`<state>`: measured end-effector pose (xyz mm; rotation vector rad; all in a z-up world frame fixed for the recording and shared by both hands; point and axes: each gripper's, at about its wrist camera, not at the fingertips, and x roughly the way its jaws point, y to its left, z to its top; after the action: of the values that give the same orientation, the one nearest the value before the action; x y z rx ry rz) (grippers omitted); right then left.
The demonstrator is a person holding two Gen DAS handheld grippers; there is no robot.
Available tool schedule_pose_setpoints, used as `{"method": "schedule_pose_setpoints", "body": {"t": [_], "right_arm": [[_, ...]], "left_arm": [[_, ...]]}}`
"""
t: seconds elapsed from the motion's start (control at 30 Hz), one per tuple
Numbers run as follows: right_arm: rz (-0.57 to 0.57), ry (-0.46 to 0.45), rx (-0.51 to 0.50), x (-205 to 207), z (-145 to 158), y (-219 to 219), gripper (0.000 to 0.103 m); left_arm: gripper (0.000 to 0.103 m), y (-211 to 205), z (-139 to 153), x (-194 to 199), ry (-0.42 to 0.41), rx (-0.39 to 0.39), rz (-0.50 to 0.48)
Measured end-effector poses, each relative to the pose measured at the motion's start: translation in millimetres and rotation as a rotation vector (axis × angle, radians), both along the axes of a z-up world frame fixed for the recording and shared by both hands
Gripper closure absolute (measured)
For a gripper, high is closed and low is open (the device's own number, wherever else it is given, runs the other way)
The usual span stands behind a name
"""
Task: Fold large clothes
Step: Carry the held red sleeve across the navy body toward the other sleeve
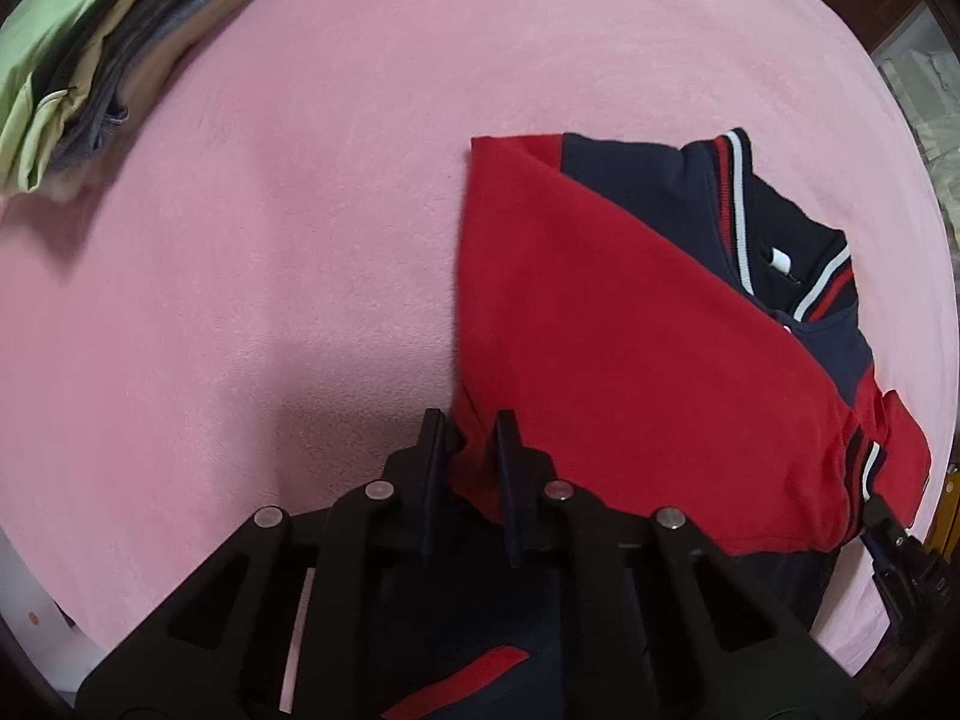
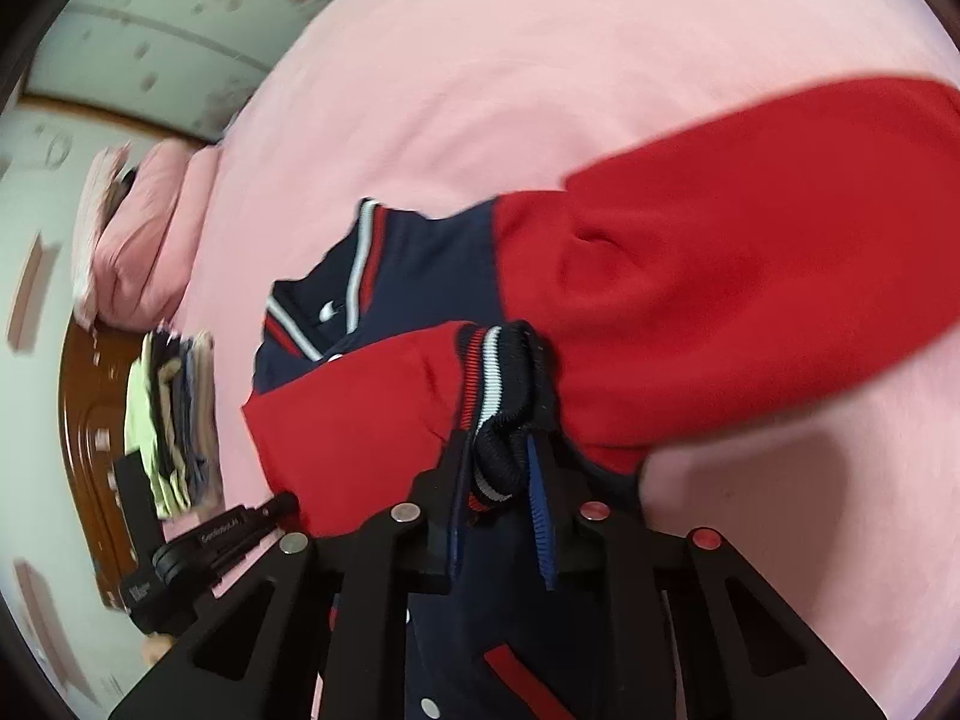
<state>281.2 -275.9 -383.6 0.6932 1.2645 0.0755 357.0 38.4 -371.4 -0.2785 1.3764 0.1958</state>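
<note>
A red and navy jacket [image 1: 630,324] with a striped collar lies on the pink bed [image 1: 300,240], its red sleeves folded across the body. My left gripper [image 1: 471,426] is shut on the red fabric at the jacket's near left edge. My right gripper [image 2: 498,450] is shut on the striped knit cuff [image 2: 498,372] of a red sleeve [image 2: 372,414]; the jacket [image 2: 432,264] spreads beyond it. The right gripper also shows at the jacket's right edge in the left wrist view [image 1: 882,516].
A stack of folded clothes [image 1: 102,60] sits at the bed's far left; it also shows in the right wrist view [image 2: 174,420]. A pink pillow [image 2: 138,234] and a wooden headboard [image 2: 90,456] lie beyond. Furniture stands past the bed's right edge [image 1: 924,90].
</note>
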Motion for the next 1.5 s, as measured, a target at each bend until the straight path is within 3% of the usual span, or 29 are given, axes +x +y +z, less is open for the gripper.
{"method": "schedule_pose_setpoints", "body": {"t": [0.23, 0.43, 0.5, 0.53, 0.57, 0.6, 0.63, 0.7, 0.8, 0.93, 1.0, 1.07, 1.1, 1.17, 1.23, 1.3, 1.37, 1.4, 1.5], "right_arm": [[0.056, -0.054, 0.056, 10, 8, 19, 0.087], [0.013, 0.022, 0.018, 5, -3, 7, 0.086], [-0.008, 0.068, -0.003, 0, -11, -2, 0.086], [-0.011, 0.081, -0.007, -2, -16, -6, 0.086], [-0.011, 0.088, -0.015, -6, -17, -10, 0.086], [-0.007, 0.083, -0.017, -8, -17, -12, 0.086], [-0.001, 0.065, -0.029, -11, -13, -14, 0.086], [0.014, 0.029, -0.081, -15, -4, -13, 0.086], [0.052, -0.041, -0.096, -17, 13, -6, 0.086], [0.108, -0.112, 0.039, -9, 22, 16, 0.086], [0.135, -0.108, 0.138, 1, 14, 36, 0.086], [0.15, -0.095, 0.21, 8, 3, 56, 0.086], [0.153, -0.084, 0.237, 11, -6, 67, 0.086], [0.152, -0.044, 0.232, 12, -25, 82, 0.086], [0.144, -0.004, 0.182, 11, -35, 89, 0.086], [0.073, -0.035, 0.131, 4, -36, 74, 0.086], [-0.031, -0.068, 0.146, -9, -37, 46, 0.097], [-0.087, -0.067, 0.161, -17, -38, 33, 0.103], [-0.198, -0.095, 0.091, -37, -31, 1, 0.103]], "left_arm": [[0.089, 28, -6, -1, -0.013, -0.149, 0.141], [0.089, 63, -12, -13, -0.031, -0.257, 0.267], [0.09, 81, -11, -19, -0.03, -0.201, 0.31], [0.09, 89, -5, -20, -0.008, -0.048, 0.322], [0.09, 96, -1, -21, -0.001, 0.018, 0.331], [0.09, 105, 2, -24, -0.003, 0.031, 0.351], [0.09, 116, 6, -26, -0.008, -0.018, 0.368], [0.09, 120, 16, -26, -0.023, -0.091, 0.34], [0.09, 95, 40, -18, -0.074, -0.111, 0.179], [0.09, 22, 42, 4, -0.079, -0.228, -0.063], [0.09, -31, 32, 26, -0.058, -0.269, -0.124], [0.09, -70, 23, 42, -0.006, -0.217, -0.169], [0.09, -80, 14, 46, 0.033, -0.147, -0.193], [0.09, -85, -3, 52, 0.062, -0.03, -0.189], [0.09, -79, -7, 58, 0.03, -0.053, -0.133], [0.09, -66, -2, 57, -0.01, -0.051, -0.088], [0.102, -54, 1, 56, -0.018, 0.002, -0.069], [0.102, -47, 2, 55, -0.016, -0.009, -0.067], [0.102, -39, 4, 55, -0.021, -0.067, -0.063]]}}
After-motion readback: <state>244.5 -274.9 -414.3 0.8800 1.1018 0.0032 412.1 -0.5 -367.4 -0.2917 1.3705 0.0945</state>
